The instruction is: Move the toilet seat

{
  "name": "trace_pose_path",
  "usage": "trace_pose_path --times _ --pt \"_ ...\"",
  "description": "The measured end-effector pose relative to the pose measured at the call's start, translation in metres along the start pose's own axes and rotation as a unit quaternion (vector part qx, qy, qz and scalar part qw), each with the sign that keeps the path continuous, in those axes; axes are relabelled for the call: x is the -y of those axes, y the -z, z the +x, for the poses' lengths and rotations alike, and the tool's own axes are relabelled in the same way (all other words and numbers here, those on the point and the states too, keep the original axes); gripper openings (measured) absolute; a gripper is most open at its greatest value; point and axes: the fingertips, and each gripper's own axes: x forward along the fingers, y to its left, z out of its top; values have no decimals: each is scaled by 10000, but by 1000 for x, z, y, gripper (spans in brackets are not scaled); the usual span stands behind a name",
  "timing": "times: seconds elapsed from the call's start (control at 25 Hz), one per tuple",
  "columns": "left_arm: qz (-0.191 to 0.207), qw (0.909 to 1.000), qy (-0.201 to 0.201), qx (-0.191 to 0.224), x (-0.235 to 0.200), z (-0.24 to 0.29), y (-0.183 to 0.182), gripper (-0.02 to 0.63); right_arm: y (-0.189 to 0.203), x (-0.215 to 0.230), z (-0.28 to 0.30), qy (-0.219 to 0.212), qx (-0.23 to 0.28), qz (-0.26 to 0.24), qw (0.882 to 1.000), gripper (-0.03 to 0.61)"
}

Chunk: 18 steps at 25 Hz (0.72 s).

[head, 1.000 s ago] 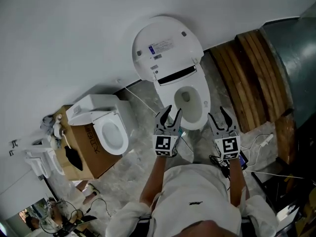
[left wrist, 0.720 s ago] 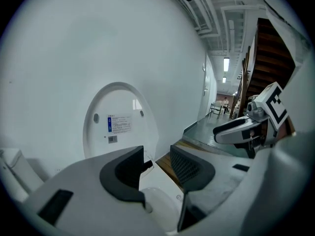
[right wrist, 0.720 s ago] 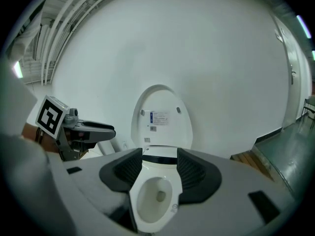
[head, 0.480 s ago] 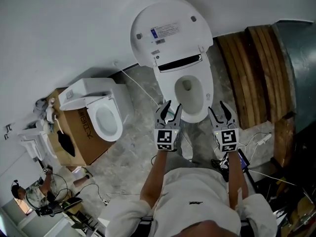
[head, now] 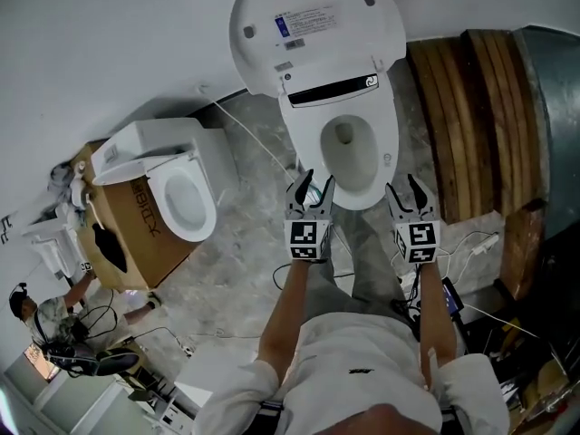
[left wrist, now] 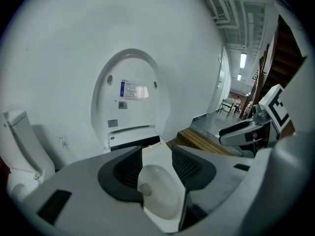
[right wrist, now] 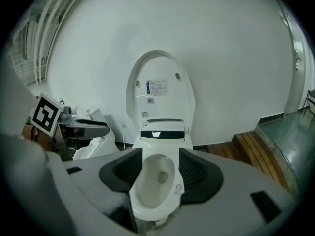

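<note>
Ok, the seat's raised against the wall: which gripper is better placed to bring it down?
Right, marginally. The right gripper looks squarely at the raised seat, jaws apart and empty. The left gripper has just been opening, empty too, and sees the seat off to one side.

Both arms are stretched forward and down, the left forearm (head: 288, 311) and right forearm (head: 435, 324) running roughly parallel. The left gripper (head: 315, 185) tips downward, and its jaws have just been opening: a narrow gap between the pads, nothing gripped. The right gripper (head: 404, 191) hangs alongside at about the same height, a clear gap away, its jaws parted a little wider and empty too.
</note>
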Motion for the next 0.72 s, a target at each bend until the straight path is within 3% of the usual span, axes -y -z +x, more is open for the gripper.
trace_pose_path --times 0.44,0.72 --pt "-603 9965 -91 -575 -14 33 88 239 80 7 51 77 -697 195 9973 255" --pt "-767 9930 -145 -887 -24 57 139 261 130 17 80 183 -1055 355 9936 265"
